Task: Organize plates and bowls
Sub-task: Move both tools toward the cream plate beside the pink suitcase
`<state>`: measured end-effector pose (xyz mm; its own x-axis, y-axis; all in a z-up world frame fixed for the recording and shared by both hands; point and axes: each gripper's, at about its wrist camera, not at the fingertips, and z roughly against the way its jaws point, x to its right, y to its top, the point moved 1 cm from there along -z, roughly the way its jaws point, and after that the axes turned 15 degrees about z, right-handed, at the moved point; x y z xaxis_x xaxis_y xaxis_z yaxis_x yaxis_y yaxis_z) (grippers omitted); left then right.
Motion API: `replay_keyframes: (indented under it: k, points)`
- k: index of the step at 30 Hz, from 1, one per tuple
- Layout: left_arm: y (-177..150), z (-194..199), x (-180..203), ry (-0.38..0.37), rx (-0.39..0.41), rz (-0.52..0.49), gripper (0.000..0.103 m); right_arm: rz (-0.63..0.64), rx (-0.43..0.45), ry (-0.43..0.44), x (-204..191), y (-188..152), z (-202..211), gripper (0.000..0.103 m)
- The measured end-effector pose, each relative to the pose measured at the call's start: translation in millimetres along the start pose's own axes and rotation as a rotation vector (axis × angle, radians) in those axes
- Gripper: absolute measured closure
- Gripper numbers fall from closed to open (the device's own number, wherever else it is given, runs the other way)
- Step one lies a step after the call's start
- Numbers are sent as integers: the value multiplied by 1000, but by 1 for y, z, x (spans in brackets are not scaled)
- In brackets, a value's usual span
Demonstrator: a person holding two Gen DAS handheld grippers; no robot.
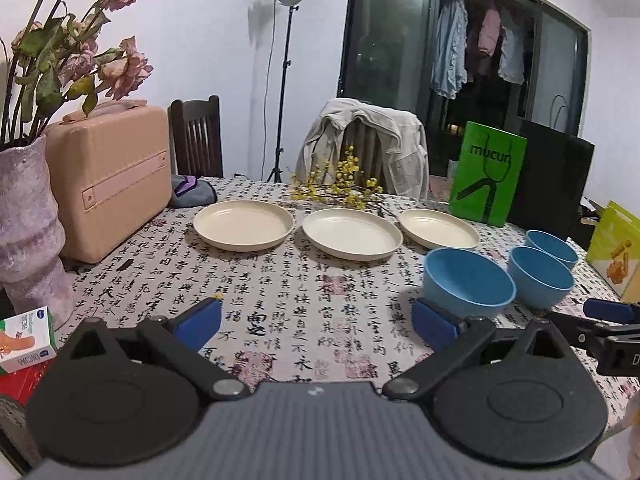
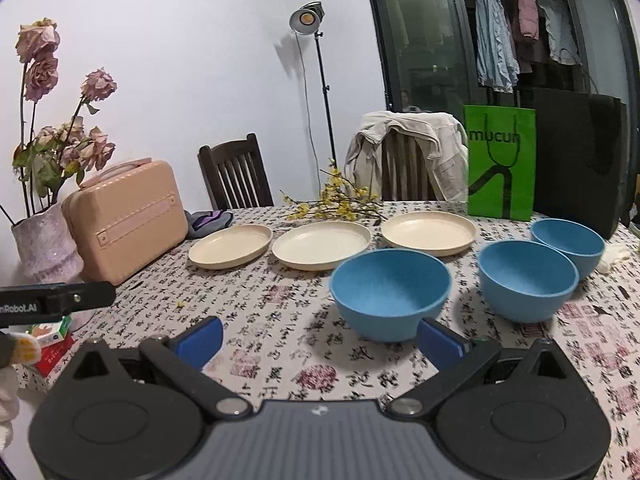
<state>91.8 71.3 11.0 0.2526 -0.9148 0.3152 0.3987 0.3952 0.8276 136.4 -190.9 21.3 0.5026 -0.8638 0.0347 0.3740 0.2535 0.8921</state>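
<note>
Both grippers, left gripper (image 1: 316,326) and right gripper (image 2: 320,340), gape empty over the calligraphy-cloth counter (image 1: 280,280); three cream round plates (image 1: 351,233) and three blue plastic bowls (image 2: 391,294) sit separate, nothing stacked yet.

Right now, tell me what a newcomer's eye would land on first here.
Three blue bowls stand apart at the right of the table, bright against the calligraphy-print tablecloth. Behind them three cream plates lie in a row, none stacked. A vivid green paper bag stands at the far right edge, and both hand-held grippers, left and right, are open and empty.
</note>
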Motion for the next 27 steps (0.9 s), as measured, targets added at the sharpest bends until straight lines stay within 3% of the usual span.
replay_keyframes:
  k: [27]
  points:
    - [54,-53,-41,98,34,55,0,70,26,94,-45,68,-97,0]
